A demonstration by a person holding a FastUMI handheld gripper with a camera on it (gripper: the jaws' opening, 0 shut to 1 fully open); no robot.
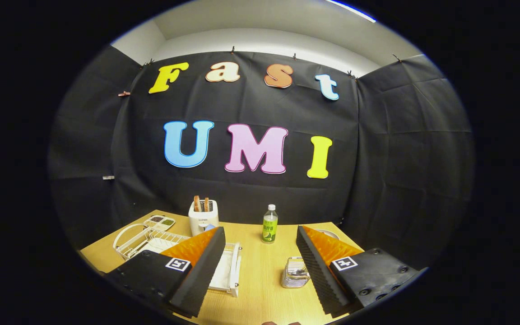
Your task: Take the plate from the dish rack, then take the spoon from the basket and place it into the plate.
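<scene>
Hovered with gripper [260,243] spread wide, holding nothing (dish rack [151,241] behind left finger, basket [294,273] beside right finger).

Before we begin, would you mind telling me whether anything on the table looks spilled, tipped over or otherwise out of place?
Nothing stands out. The bottle and toaster stand upright at the back of the table, the dish rack sits flat behind the left finger, and the small basket is upright by the right finger. The gripper is open, holding nothing.
</scene>
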